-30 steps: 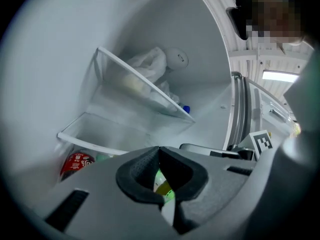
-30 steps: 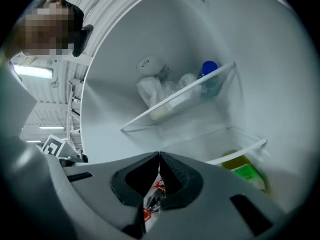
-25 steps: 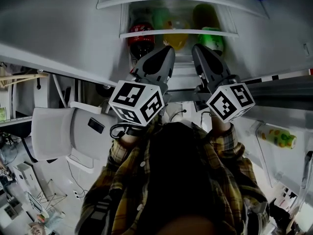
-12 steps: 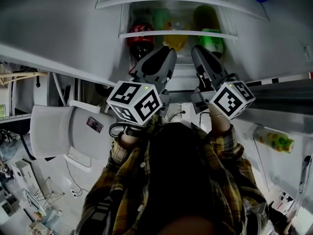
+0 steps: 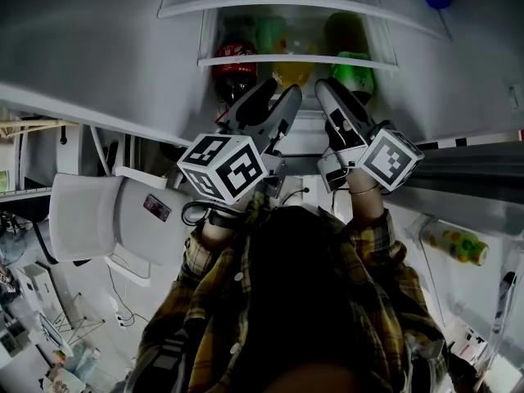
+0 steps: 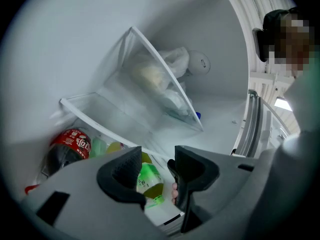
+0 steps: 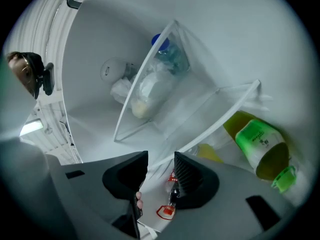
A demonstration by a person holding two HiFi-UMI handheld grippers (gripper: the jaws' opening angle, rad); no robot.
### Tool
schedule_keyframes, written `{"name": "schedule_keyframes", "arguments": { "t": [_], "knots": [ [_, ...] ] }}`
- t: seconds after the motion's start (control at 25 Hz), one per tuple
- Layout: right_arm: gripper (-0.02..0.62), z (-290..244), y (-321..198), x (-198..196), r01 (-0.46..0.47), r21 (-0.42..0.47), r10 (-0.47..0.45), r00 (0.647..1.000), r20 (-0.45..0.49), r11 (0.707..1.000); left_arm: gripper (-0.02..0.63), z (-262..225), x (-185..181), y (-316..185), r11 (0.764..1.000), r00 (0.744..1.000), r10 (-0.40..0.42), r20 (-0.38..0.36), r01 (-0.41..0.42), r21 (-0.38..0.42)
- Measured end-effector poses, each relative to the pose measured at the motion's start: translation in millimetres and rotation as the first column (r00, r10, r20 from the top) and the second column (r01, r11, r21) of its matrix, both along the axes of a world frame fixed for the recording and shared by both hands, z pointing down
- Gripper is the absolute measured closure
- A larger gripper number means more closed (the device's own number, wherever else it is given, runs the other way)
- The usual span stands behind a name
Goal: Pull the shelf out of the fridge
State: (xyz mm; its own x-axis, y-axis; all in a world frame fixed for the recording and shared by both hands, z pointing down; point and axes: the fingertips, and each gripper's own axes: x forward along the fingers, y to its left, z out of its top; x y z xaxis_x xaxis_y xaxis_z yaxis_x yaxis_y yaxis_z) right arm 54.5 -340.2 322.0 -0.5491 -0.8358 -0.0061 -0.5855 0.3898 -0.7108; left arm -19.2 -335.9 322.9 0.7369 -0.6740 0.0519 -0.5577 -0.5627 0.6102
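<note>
both left hand-held gripper (image 6: 157,168) and right hand-held gripper (image 7: 160,173) just spread, empty, facing the shelf's (image 5: 246,58) crosswise front edge.

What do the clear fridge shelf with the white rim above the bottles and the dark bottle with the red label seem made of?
Clear fridge shelf with the white rim: glass or clear plastic, smooth; the fridge wall shows through it. Its rim looks like white plastic. Dark bottle with the red label: probably glossy plastic, judging by its sheen.
</note>
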Motion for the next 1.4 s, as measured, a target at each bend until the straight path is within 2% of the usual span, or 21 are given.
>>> {"name": "schedule_keyframes", "arguments": {
  "t": [0.28, 0.48, 0.72, 1.0, 1.4],
  "knots": [
    [0.443, 11.0, -13.7, 6.3, 0.018, -0.068, -0.007, 0.986, 0.167, 0.998, 0.404, 12.5, 5.2, -12.8, 0.995, 0.997, -0.033, -0.076, 0.026, -0.092],
    [0.443, 20.2, -24.7, 9.5, 0.017, -0.109, 0.01, 0.972, 0.235, 0.994, 0.404, 26.0, 8.7, -26.5, 0.982, 0.983, -0.049, -0.174, 0.015, -0.19],
    [0.443, 27.4, -40.3, 12.4, 0.008, -0.148, 0.036, 0.956, 0.291, 0.989, 0.405, 27.6, 7.5, -50.5, 0.968, 0.965, -0.105, -0.242, 0.043, -0.245],
    [0.443, 31.6, -61.4, 19.0, -0.02, -0.179, 0.083, 0.932, 0.353, 0.984, 0.405, 32.1, 7.9, -72.9, 0.952, 0.942, -0.152, -0.298, 0.057, -0.302],
    [0.445, 37.8, -87.1, 23.2, -0.067, -0.224, 0.155, 0.903, 0.402, 0.972, 0.405, 34.5, 7.2, -100.8, 0.94, 0.93, -0.198, -0.31, 0.091, -0.328]
  ]
}}
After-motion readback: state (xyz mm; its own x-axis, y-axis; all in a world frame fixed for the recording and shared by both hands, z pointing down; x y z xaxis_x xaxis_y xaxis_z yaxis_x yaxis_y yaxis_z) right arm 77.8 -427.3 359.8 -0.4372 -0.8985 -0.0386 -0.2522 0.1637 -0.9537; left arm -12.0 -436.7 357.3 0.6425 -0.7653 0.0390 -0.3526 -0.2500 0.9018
